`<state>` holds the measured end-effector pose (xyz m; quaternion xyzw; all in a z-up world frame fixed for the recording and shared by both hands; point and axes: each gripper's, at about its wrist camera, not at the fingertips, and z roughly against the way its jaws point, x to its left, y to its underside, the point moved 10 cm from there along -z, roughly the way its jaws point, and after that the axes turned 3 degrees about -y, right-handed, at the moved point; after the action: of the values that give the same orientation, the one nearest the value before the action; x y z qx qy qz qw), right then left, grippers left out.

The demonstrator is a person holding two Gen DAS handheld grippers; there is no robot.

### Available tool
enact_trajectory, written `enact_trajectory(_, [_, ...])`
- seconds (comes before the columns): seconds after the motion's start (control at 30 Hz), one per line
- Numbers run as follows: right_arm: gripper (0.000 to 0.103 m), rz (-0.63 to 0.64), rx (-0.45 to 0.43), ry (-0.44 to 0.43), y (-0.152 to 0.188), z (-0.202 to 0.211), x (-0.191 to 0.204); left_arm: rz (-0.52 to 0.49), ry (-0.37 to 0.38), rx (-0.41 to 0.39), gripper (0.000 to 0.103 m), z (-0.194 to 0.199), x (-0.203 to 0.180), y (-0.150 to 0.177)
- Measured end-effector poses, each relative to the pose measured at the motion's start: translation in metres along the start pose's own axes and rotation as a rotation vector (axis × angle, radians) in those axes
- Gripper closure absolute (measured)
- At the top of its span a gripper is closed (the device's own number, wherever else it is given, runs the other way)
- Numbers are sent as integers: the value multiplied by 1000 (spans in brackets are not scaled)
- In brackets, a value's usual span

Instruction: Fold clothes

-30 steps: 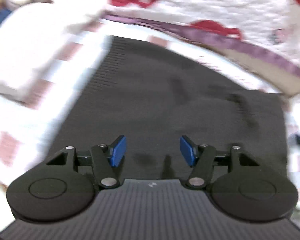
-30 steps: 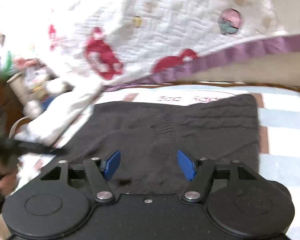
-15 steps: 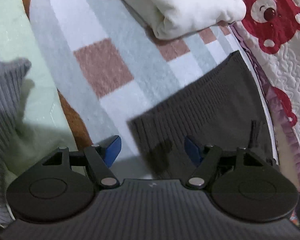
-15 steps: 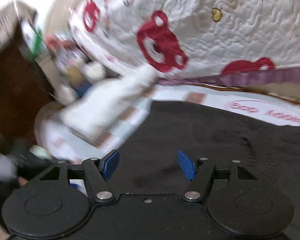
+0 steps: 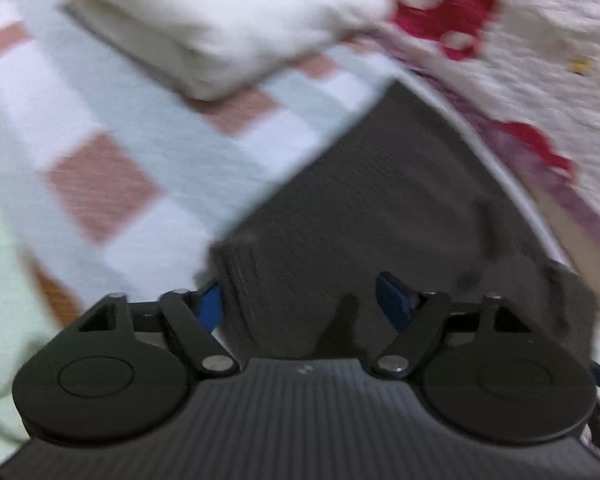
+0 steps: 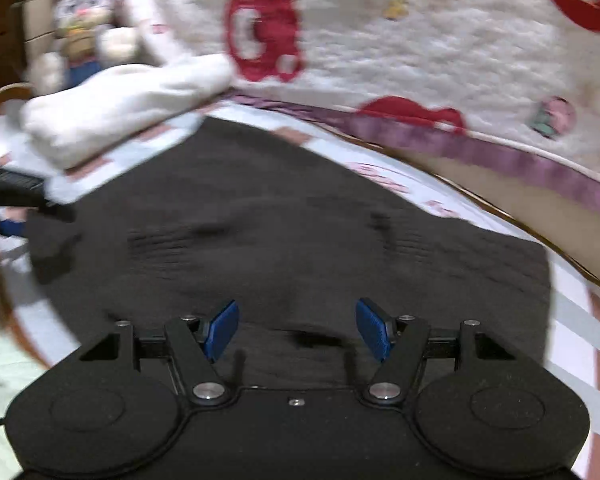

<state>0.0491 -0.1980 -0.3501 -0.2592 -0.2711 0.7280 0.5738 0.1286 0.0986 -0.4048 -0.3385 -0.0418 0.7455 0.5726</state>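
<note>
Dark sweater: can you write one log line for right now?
left gripper: open, at corner | right gripper: open, over near edge | dark sweater: flat on bed | white stack: beside it

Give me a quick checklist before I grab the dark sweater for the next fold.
1. Left gripper open: ok.
2. Right gripper open: ok.
3. Left gripper at the corner of the dark sweater: ok.
4. Sweater lying flat: not ok, wrinkles across the middle.
5. Folded white garment clear of the sweater: ok.
6. Fabric between the right fingers: cannot tell, view blurred.
</note>
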Motion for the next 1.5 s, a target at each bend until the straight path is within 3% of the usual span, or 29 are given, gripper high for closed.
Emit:
enact_trajectory(0.07, [54, -85, 15, 0, 7, -3, -22, -45, 49, 28, 34, -7, -13, 7])
enact_trajectory(0.1, [70, -138, 31, -19, 14, -6, -31, -89, 20, 10, 34, -8, -17, 7])
enact_trajectory(0.13, [75, -189, 45, -39, 20, -8, -40, -129, -10, -4, 35, -10, -19, 7])
enact_trajectory(0.17, [75, -231, 54, -57, 27, -10, -46, -170, -40, -17, 48, -12, -21, 7])
enact_trajectory(0.2, [75, -263, 62, -69, 33, -11, -50, -210, -71, -29, 70, -14, -24, 7])
enact_trajectory(0.27, [74, -306, 85, -93, 45, -16, -55, -290, -134, -50, 92, -17, -24, 5])
enact_trajectory(0.37, [73, -325, 117, -130, 55, -24, -53, -335, -107, -80, 95, -12, -32, 1])
enact_trajectory(0.47, [70, -295, 117, -148, 55, -23, -50, -464, -38, -147, 96, 8, -71, -2])
enact_trajectory(0.63, [69, -383, 51, -292, 41, 1, -70, -587, 227, -209, 96, 50, -193, 9])
enact_trajectory(0.73, [65, -500, -10, -382, 30, 24, -107, -674, 377, -204, 96, 65, -273, 36])
enact_trajectory(0.87, [58, -714, -22, -301, 50, 48, -182, -855, 571, -92, 96, 72, -358, 129])
enact_trajectory(0.9, [55, -795, -30, -299, 60, 53, -200, -879, 579, -40, 96, 64, -367, 154])
enact_trajectory(0.97, [55, -1034, -80, -434, 91, 61, -223, -898, 567, 89, 96, 38, -377, 202])
enact_trajectory(1.03, [55, -1255, -125, -556, 120, 69, -248, -864, 506, 199, 96, 5, -372, 228])
enact_trajectory(1.13, [52, -1302, -95, -563, 149, 71, -239, -784, 464, 312, 96, -26, -361, 243])
enact_trajectory(1.23, [51, -1314, -72, -632, 160, 67, -219, -749, 467, 323, 96, -22, -355, 237])
enact_trajectory(1.5, [45, -1324, -89, -797, 141, 57, -188, -927, 440, 323, 96, 5, -362, 247])
